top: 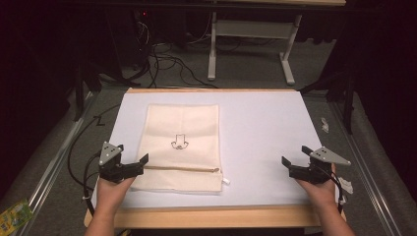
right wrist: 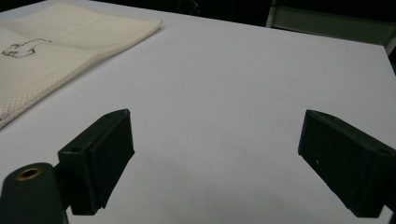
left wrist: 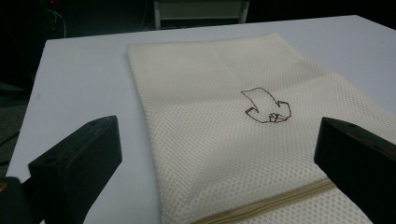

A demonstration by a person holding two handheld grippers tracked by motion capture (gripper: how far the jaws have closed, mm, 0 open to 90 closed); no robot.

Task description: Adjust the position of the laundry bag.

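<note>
The cream mesh bag (top: 179, 147) lay flat on the tabletop's (top: 265, 137) left half, its long axis running front to back. The left claw (top: 143, 161), empty and gaping, hovered at the bag's near-left corner; the right claw (top: 286, 163), also gaping and empty, waited well apart near the right edge.

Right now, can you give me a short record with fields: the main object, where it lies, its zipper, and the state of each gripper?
Main object: cream mesh zipper bag with a small dark line drawing
Position: flat on the white table surface, left of centre
Zipper: runs along the near end, white pull tab at its right
Left gripper: open, at the bag's near left edge, holding nothing
Right gripper: open, over bare surface, away from the bag
</note>
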